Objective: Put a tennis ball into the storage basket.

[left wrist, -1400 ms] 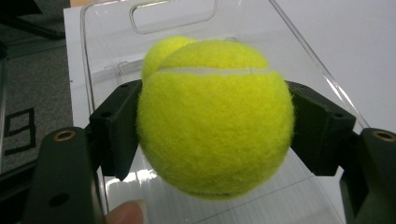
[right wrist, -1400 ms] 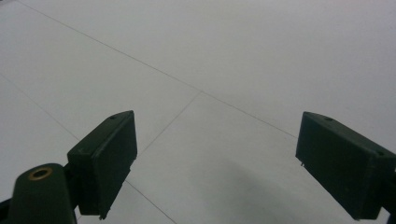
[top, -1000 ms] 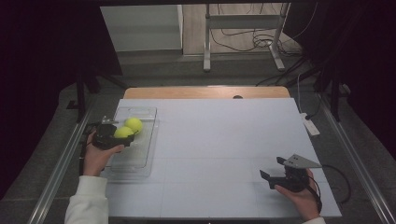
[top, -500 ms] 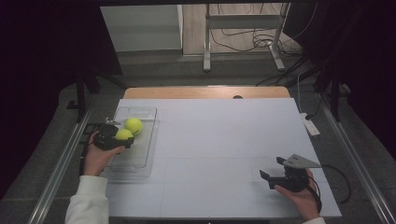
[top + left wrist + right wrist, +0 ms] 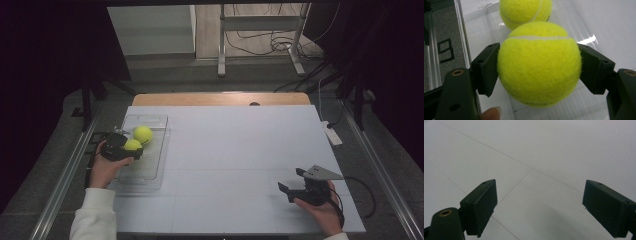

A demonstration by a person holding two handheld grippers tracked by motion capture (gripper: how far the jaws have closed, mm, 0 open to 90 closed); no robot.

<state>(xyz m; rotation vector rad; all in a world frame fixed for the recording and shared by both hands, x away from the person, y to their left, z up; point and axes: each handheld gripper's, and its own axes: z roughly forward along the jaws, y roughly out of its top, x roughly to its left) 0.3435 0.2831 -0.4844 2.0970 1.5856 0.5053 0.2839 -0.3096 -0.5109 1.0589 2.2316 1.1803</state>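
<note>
**Left gripper clamped on a tennis ball over the clear tray**

Nearest, at the right of the table, the right gripper [image 5: 292, 186] sits low over the white table top [image 5: 240, 150], its jaws spread wide with nothing between them; the right gripper view shows bare white surface ahead. It is well apart from the work and idle, much as it was a second ago.

On the left, the left gripper [image 5: 131, 148] has its jaws pressed onto both sides of a tennis ball [image 5: 539, 63], the felt bulging slightly past the pads. Compared with the earlier high views, the hand and ball sit in nearly the same spot over the clear plastic tray [image 5: 156, 150], so little has changed: the grip looks settled but no carry has begun. My reading is that the ball is being either lifted out of the tray or set into it; which one cannot be told from here.

Just beyond the held ball, a second tennis ball [image 5: 143, 133] lies in the tray toward its far end, very close to the first, perhaps touching. It is the one thing in the way: a forward nudge would roll it. The tray's low walls call for a lift before any sideways move. Farther off, the table's wooden far edge [image 5: 220, 98] and the floor cables [image 5: 260, 40] are out of reach.
</note>
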